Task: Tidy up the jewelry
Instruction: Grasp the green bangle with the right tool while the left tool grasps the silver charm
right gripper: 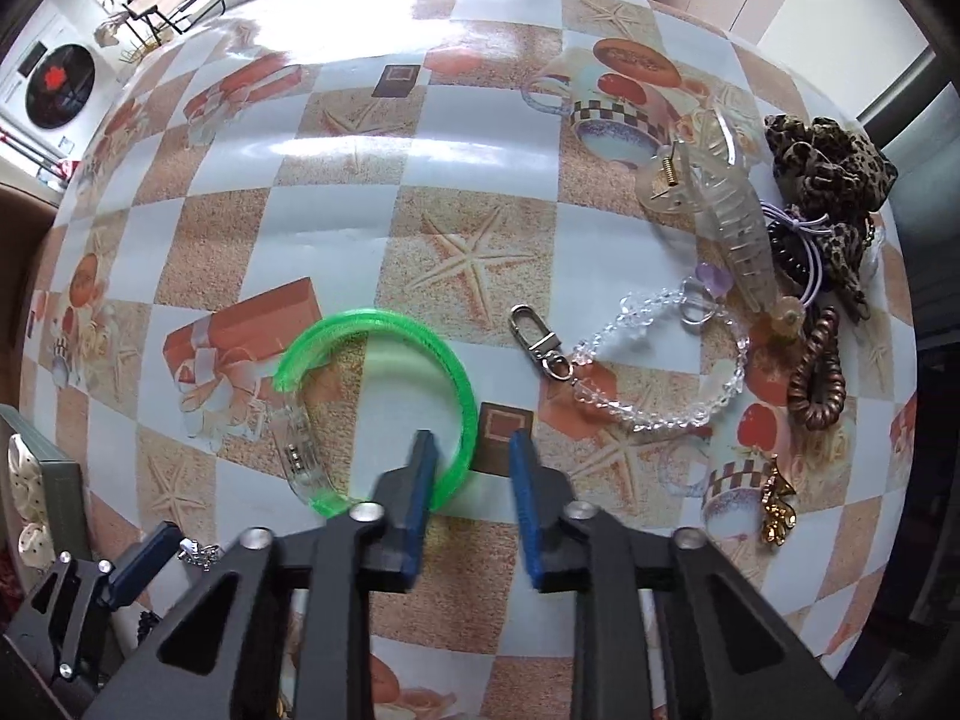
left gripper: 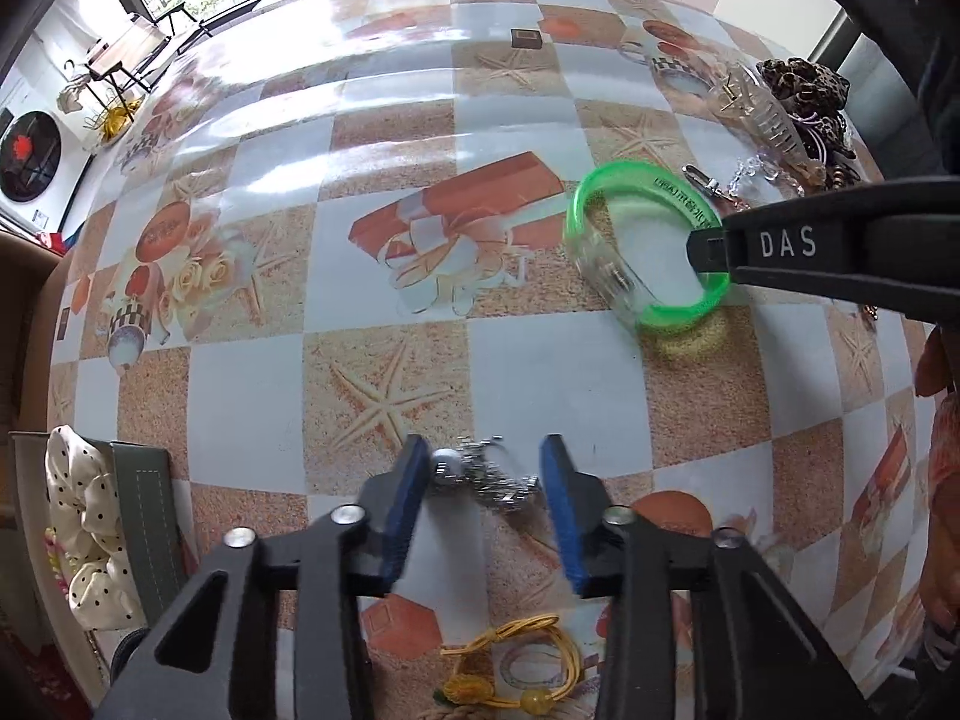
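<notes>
A green and clear plastic bangle (right gripper: 384, 396) lies tilted on the patterned table (right gripper: 336, 192); it also shows in the left wrist view (left gripper: 645, 246). My right gripper (right gripper: 471, 456) is open, its fingers straddling the bangle's near right rim. My left gripper (left gripper: 485, 468) is open, with a silver chain with a bead (left gripper: 480, 477) lying between its fingertips. That chain peeks out in the right wrist view (right gripper: 201, 553) by the left gripper's blue pad.
A clear crystal bead chain with clasp (right gripper: 648, 360), a clear hair claw (right gripper: 732, 222), leopard scrunchies (right gripper: 822, 168), a brown coil tie (right gripper: 819, 372) and a gold charm (right gripper: 777, 510) lie at right. A yellow cord bracelet (left gripper: 516, 672) lies near. A box with a polka-dot scrunchie (left gripper: 90, 528) stands left.
</notes>
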